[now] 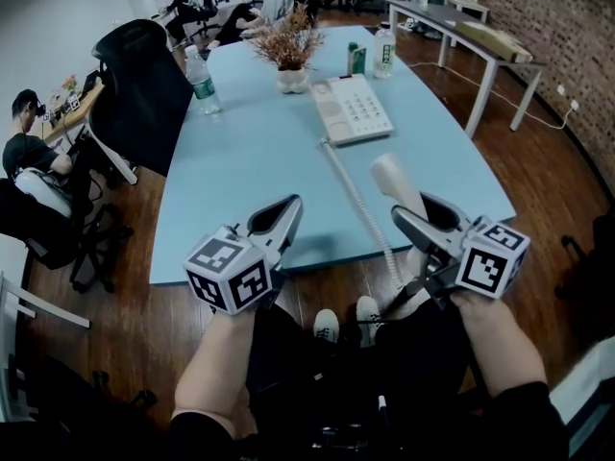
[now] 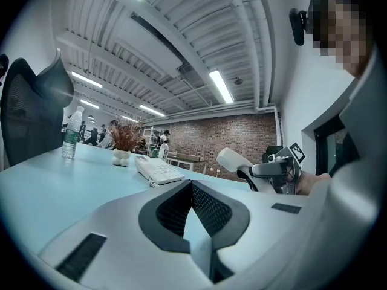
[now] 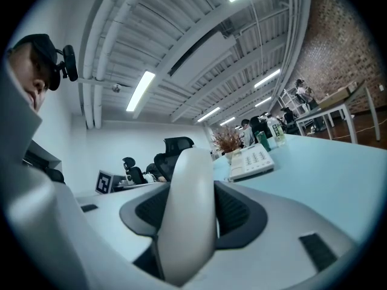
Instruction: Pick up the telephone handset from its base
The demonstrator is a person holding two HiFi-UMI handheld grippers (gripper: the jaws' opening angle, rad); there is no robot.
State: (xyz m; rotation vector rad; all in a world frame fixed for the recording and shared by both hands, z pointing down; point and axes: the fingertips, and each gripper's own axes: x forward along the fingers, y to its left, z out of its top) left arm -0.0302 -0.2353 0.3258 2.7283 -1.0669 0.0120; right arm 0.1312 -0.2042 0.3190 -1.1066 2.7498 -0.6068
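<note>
The white telephone handset [image 1: 396,182] is off its base, clamped between the jaws of my right gripper [image 1: 415,211] above the table's near edge. In the right gripper view the handset [image 3: 188,216] stands upright between the dark pads [image 3: 239,213]. The white telephone base [image 1: 352,109] with its keypad lies further back on the light blue table [image 1: 240,171]. A coiled cord [image 1: 360,200] runs from the base towards me. My left gripper [image 1: 286,211] hovers left of the handset with its jaws together and nothing in them; in its own view [image 2: 191,186] the handset [image 2: 233,161] shows at right.
A dried plant in a white pot [image 1: 288,54], a green can [image 1: 356,59] and a bottle [image 1: 384,51] stand behind the base. A water bottle [image 1: 202,83] is at the far left. A black office chair [image 1: 144,89] stands by the table's left side; people sit beyond.
</note>
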